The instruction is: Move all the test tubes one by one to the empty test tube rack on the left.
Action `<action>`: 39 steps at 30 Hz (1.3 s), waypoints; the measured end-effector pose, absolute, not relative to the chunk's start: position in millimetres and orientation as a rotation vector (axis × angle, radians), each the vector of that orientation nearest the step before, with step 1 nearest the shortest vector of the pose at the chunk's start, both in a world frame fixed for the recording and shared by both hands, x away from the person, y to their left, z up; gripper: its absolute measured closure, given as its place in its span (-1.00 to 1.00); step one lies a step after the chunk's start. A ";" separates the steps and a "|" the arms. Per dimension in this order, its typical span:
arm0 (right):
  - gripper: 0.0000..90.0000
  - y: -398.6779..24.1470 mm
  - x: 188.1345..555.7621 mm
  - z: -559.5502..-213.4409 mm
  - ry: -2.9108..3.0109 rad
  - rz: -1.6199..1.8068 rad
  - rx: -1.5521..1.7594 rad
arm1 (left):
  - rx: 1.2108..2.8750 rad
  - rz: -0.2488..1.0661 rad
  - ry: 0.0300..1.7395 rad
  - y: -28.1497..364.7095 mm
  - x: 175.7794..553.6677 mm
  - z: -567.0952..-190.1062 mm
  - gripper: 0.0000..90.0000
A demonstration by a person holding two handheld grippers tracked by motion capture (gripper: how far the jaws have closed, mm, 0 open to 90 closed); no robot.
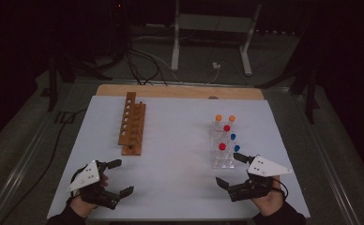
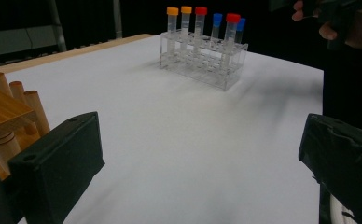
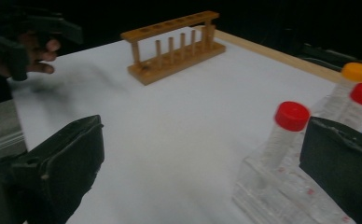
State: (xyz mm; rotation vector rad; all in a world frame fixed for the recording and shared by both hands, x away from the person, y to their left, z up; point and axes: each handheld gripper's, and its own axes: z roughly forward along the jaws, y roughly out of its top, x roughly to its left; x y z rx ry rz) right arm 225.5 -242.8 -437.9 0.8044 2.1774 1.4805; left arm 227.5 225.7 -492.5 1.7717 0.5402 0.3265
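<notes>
Right now my left gripper [image 1: 120, 176] hovers over the near left corner of the white bench [image 1: 175, 140], its fingers [image 2: 58, 163] spread wide with nothing between them. My right gripper [image 1: 230, 169] sits at the near right, fingers [image 3: 60, 163] wide apart too and holding nothing. One of those right fingers reaches just beside the near end of the clear plastic rack [image 1: 222, 145], which stands on the right half of the bench. Six capped tubes stand upright in that rack: two with orange caps [image 1: 218, 117] at the far end, two with red caps [image 1: 222, 146] and two with blue caps [image 1: 237, 148] nearer me. In the right gripper view the nearest red-capped tube [image 3: 288, 128] rises between my fingers, close to the right one, though not touched. A wooden rack [image 1: 132, 124] with a row of holes and pegs stands on the left half of the bench, well apart from the clear one and just beyond my left gripper.
</notes>
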 end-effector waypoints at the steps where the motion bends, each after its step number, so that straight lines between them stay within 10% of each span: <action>1: -1.00 -243.2 226.1 -437.1 2.175 1.478 0.815 | 1.772 0.327 0.540 225.6 227.5 -492.5 -0.99; 39: -1.00 -265.5 261.9 -447.3 1.985 1.281 1.275 | 1.763 0.315 0.523 225.2 226.2 -490.8 -0.99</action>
